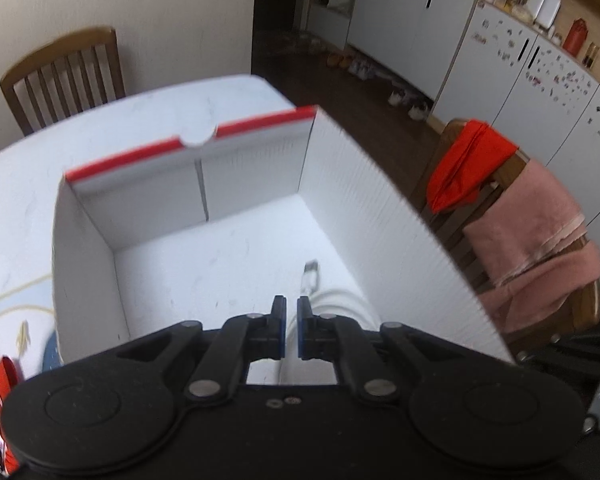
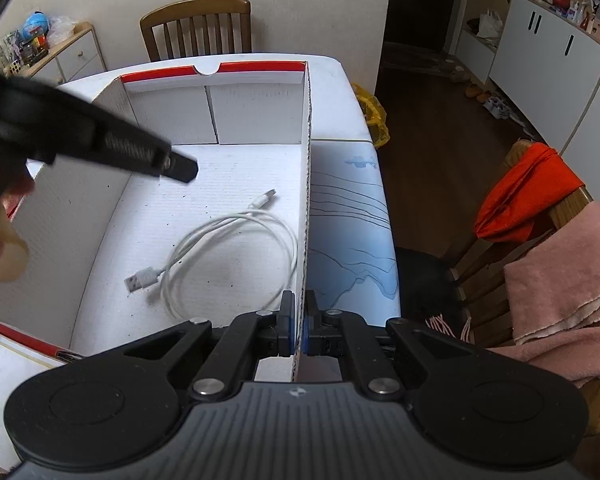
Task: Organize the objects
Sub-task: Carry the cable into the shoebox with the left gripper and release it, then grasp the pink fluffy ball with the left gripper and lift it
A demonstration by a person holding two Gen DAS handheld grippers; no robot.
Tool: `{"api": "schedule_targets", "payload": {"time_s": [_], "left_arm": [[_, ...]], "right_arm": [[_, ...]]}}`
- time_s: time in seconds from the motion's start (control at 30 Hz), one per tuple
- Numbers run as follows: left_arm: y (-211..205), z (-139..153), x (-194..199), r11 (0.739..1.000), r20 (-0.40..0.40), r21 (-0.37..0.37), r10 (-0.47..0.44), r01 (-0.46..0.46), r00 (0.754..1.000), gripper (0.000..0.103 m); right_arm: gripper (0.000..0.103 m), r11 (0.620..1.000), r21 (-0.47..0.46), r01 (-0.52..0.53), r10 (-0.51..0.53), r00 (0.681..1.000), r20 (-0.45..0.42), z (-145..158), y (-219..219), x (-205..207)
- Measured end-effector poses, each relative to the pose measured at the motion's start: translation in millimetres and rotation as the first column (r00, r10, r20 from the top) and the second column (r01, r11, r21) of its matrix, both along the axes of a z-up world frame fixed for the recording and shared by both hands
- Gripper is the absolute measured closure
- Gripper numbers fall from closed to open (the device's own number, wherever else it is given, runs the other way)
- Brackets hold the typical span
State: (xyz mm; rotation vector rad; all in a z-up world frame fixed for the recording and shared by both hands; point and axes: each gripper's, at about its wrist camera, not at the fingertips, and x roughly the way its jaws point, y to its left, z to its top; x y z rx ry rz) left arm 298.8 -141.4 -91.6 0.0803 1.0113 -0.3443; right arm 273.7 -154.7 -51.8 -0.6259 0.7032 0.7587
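Observation:
A white cardboard box (image 2: 256, 120) with a red far rim (image 1: 148, 152) stands open on the table. A white USB cable (image 2: 228, 256) lies coiled on its floor, and part of the cable (image 1: 340, 300) with one plug shows behind the left fingers. My left gripper (image 1: 292, 308) hangs over the inside of the box, shut, with nothing between its pads. From the right wrist view the left gripper (image 2: 180, 172) reaches in from the upper left, above the floor and apart from the cable. My right gripper (image 2: 300, 304) is shut on the box's right wall (image 2: 306, 200).
The table (image 2: 340, 92) carries a white and blue cover. A wooden chair (image 2: 196, 28) stands at its far side. Another chair (image 2: 540, 264) on the right holds red and pink cloths. White cabinets (image 1: 500, 60) line the far right. A yellow bag (image 2: 374, 120) lies on the floor.

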Motion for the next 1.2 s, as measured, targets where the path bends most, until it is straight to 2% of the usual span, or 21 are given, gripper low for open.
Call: {"api": "schedule_targets", "payload": {"time_s": [0.23, 0.8, 1.03, 1.1, 1.17, 1.2], "left_arm": [[10.6, -1.1, -8.9, 1.000, -0.023, -0.009, 0.019, -0.020, 1.000, 0.090], [42.5, 43.1, -62.4, 0.996, 0.066, -0.050, 0.073, -0.070, 0.995, 0.077], [72.7, 56.8, -89.3, 0.994, 0.103, -0.061, 0.094, -0.088, 0.990, 0.072], [83.4, 60.3, -97.7, 0.994, 0.117, -0.054, 0.105, -0.100, 0.988, 0.068], [94.6, 63.7, -105.1, 0.992, 0.135, -0.046, 0.121, -0.116, 0.983, 0.055], [100.4, 65.2, -108.6, 0.991, 0.142, -0.043, 0.133, -0.128, 0.981, 0.053]], "right_arm": [[0.100, 1.000, -0.002, -0.004, 0.004, 1.000, -0.008, 0.1, 0.7, 3.1], [0.100, 1.000, -0.019, 0.008, -0.008, 1.000, -0.029, 0.0, 3.4, 8.1], [0.100, 0.999, -0.031, 0.025, -0.026, 0.999, -0.038, -1.1, 6.1, 7.9], [0.100, 0.999, -0.038, 0.034, -0.035, 0.998, -0.045, -2.4, 6.8, 8.6], [0.100, 0.998, -0.041, 0.039, -0.041, 0.998, -0.045, -3.2, 7.3, 8.4], [0.100, 0.998, -0.044, 0.040, -0.041, 0.998, -0.042, -3.4, 7.5, 8.1]]}}
